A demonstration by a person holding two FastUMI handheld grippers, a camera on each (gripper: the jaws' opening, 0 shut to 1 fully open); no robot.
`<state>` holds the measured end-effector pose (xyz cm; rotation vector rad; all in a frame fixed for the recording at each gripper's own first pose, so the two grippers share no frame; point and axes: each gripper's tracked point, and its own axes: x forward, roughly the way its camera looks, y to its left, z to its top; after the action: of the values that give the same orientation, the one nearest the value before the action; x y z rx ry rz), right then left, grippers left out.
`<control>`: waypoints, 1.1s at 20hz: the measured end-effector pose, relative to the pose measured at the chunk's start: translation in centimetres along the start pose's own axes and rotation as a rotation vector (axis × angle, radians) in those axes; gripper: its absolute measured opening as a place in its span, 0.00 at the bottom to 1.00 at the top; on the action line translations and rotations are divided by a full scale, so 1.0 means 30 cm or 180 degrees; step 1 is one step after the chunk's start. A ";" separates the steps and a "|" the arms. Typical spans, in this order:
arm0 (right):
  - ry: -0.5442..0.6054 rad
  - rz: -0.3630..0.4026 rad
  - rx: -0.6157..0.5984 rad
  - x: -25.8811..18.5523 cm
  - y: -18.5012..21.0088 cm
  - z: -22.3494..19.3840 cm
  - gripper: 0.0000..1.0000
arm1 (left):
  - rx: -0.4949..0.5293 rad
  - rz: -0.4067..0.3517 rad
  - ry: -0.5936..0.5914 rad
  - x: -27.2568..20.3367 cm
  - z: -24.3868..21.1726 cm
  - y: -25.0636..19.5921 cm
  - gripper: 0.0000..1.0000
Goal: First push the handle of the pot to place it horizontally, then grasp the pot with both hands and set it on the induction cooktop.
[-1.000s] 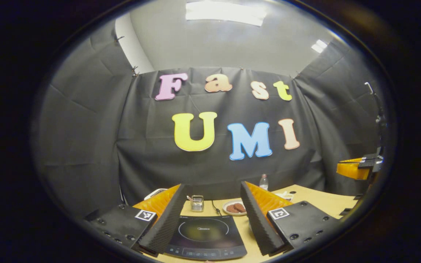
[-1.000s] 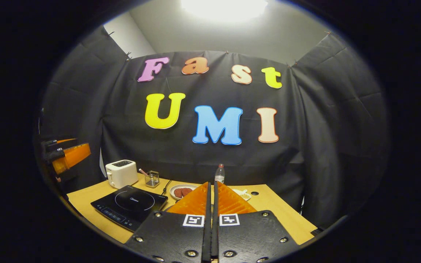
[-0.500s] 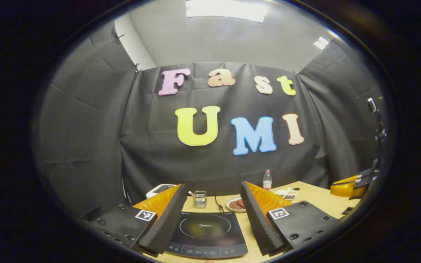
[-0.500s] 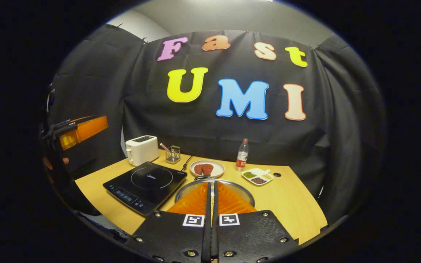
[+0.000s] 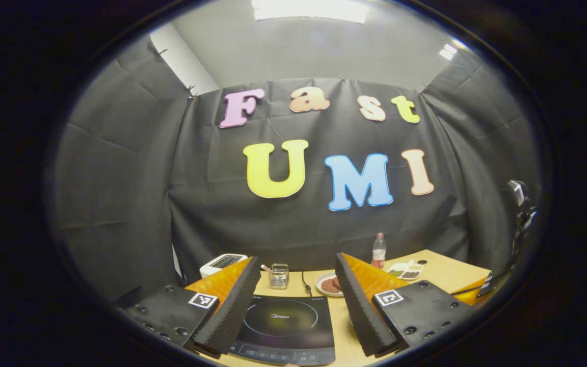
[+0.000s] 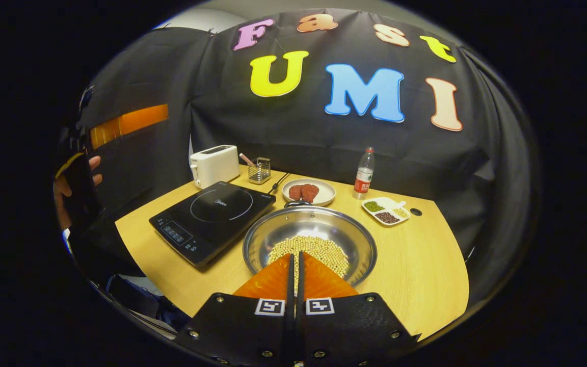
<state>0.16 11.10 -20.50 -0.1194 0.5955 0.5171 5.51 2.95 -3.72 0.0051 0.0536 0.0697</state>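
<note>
Right gripper [image 6: 295, 257]: jaws closed together with nothing between them, held above the near rim of the pot [image 6: 359, 239]. The pot stands on the table [image 6: 426, 265] just right of the induction cooktop [image 6: 212, 214]; its handle appears to point away, though largely hidden. Left gripper [image 5: 293, 285]: jaws spread wide, empty, above the cooktop.

We count one pot [image 6: 309, 239] of pale beans, one induction cooktop [image 6: 212, 213], one toaster [image 6: 214, 165], one wire caddy [image 6: 259, 171], one plate [image 6: 309, 192] bearing two dark patties, one bottle [image 6: 364, 173], one divided dish [image 6: 385, 210], two grippers, left [image 5: 297, 285] and right [image 6: 296, 256].
</note>
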 end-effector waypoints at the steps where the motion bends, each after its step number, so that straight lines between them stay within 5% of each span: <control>1: 0.0066 0.0053 -0.0015 0.009 -0.005 -0.016 0.01 | -0.0003 0.0006 0.0019 0.012 -0.007 -0.012 0.99; 13: 0.0782 0.0592 -0.0003 0.071 0.015 -0.248 0.01 | 0.0101 0.0050 0.0194 0.092 -0.070 -0.156 0.93; 22: 0.1053 0.0752 0.0109 0.089 -0.010 -0.332 0.01 | 0.0118 0.0113 0.0285 0.119 -0.111 -0.213 0.93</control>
<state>-2.84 9.48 -30.24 -0.1031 0.9483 0.7228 9.35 -3.18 -7.28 0.0399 0.1445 0.1044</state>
